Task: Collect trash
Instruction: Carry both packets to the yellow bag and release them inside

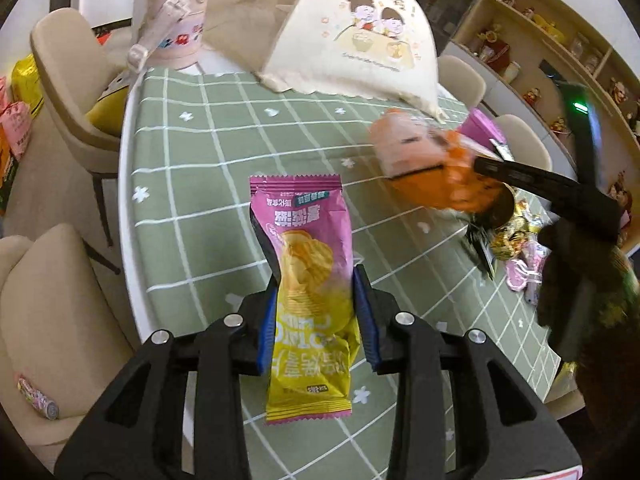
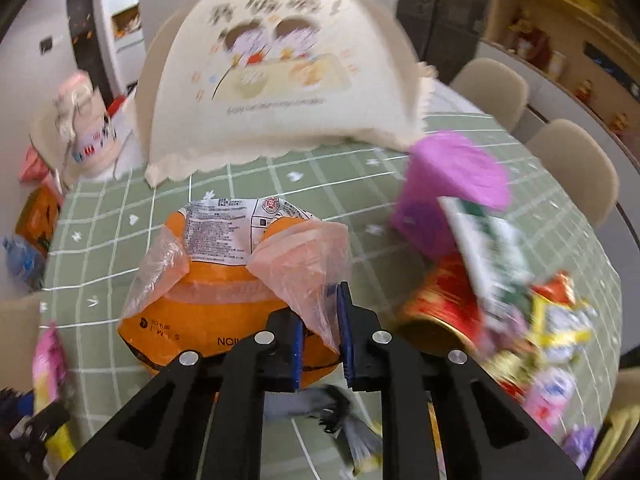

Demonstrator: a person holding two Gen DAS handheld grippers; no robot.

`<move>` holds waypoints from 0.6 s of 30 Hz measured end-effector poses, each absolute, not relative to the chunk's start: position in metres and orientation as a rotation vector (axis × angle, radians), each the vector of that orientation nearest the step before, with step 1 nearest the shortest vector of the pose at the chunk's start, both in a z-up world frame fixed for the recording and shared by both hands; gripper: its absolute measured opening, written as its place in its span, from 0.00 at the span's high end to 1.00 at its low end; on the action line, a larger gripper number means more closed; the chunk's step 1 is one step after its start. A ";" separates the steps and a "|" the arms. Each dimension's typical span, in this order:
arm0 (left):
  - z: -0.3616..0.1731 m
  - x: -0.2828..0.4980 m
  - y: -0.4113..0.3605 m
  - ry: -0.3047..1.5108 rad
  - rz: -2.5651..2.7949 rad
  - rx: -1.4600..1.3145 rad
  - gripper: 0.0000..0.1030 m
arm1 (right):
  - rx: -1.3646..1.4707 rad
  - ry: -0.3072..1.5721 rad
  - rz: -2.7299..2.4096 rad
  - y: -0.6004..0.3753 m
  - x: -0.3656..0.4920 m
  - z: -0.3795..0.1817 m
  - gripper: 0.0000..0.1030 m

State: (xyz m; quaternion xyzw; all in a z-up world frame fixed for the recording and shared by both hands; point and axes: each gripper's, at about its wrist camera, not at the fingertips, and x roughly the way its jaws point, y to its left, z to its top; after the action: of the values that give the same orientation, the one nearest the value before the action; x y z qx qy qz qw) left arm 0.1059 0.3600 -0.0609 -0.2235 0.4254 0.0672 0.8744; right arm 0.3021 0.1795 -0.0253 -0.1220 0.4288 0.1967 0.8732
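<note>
Evidently, snack packet (image 1: 310,292) between hand-held gripper (image 1: 316,316) fingers.

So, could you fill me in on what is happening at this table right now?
A person is clearing snack litter with two handheld grippers. The left gripper is clamped on a pink and yellow chip packet, held above the green checked tablecloth. The right gripper pinches an orange plastic bag. More wrappers lie piled to the right.

Right claw (image 2: 322,332) pinching orange bag (image 2: 224,280); blurred wrappers (image 2: 532,320), apparently.
</note>
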 end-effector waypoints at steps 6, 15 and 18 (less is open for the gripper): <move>-0.042 0.123 0.340 0.841 0.072 -0.473 0.69 | -0.186 0.810 0.303 0.103 0.271 0.027 0.85; -0.002 0.150 0.239 0.792 -0.130 -0.334 0.69 | -0.096 0.722 0.103 -0.039 0.228 0.057 0.85; 0.006 0.156 0.204 0.773 -0.171 -0.278 0.69 | -0.076 0.706 0.062 -0.083 0.217 0.058 0.85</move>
State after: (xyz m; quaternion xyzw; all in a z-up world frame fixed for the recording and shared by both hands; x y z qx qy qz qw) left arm 0.1558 0.2040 0.0058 -0.1347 0.3752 -0.0831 0.9133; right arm 0.2170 -0.0827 0.0575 -0.0373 0.3455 0.0306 0.9372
